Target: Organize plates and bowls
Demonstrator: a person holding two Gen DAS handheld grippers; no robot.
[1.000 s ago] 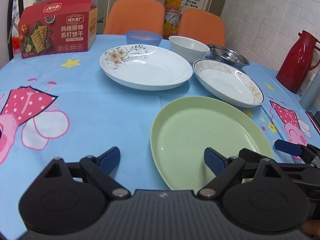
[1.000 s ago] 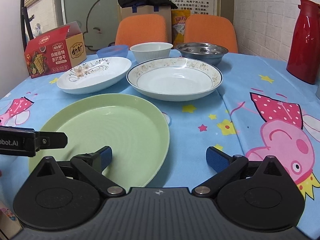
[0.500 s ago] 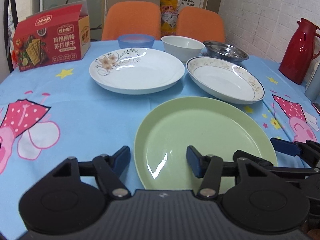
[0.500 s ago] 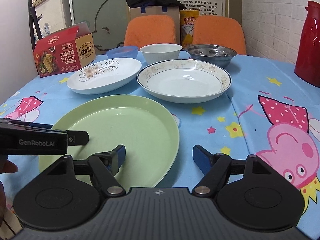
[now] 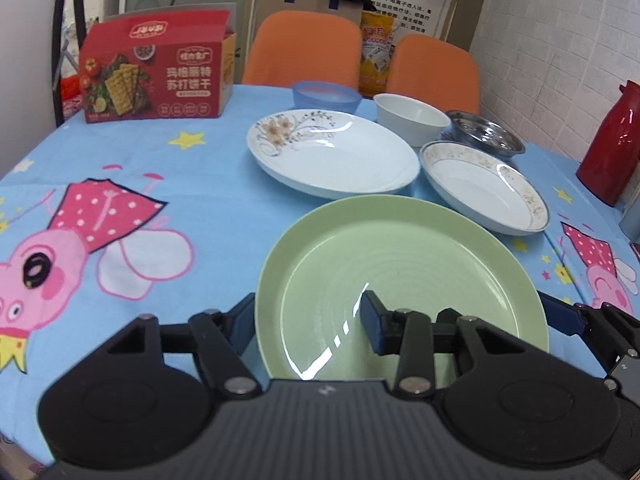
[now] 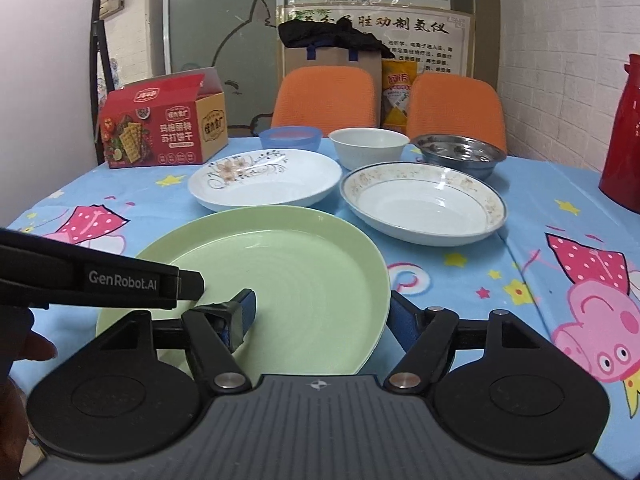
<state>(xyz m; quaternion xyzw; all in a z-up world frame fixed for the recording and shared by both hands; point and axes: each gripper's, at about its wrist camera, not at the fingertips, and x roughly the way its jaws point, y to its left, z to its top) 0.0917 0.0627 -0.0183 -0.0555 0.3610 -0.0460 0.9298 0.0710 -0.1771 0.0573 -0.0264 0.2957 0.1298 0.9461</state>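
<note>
A large green plate (image 5: 400, 272) (image 6: 280, 288) is tilted up off the blue tablecloth. My left gripper (image 5: 308, 320) is shut on its left rim. My right gripper (image 6: 320, 314) is shut on its right rim. Behind it lie a white floral plate (image 5: 332, 152) (image 6: 264, 178) and a gold-rimmed white plate (image 5: 484, 184) (image 6: 424, 204). Further back stand a blue bowl (image 5: 326, 94) (image 6: 290, 136), a white bowl (image 5: 412, 118) (image 6: 370, 146) and a steel bowl (image 5: 486, 136) (image 6: 460, 152).
A red cracker box (image 5: 156, 76) (image 6: 160, 132) stands at the back left. A red thermos (image 5: 614, 144) (image 6: 624, 136) stands at the right edge. Two orange chairs (image 6: 328, 96) are behind the table. The left gripper's body (image 6: 100, 280) reaches in from the left in the right wrist view.
Both grippers have closed from wide open onto the green plate's opposite rims. The plate has lifted off the cloth.
</note>
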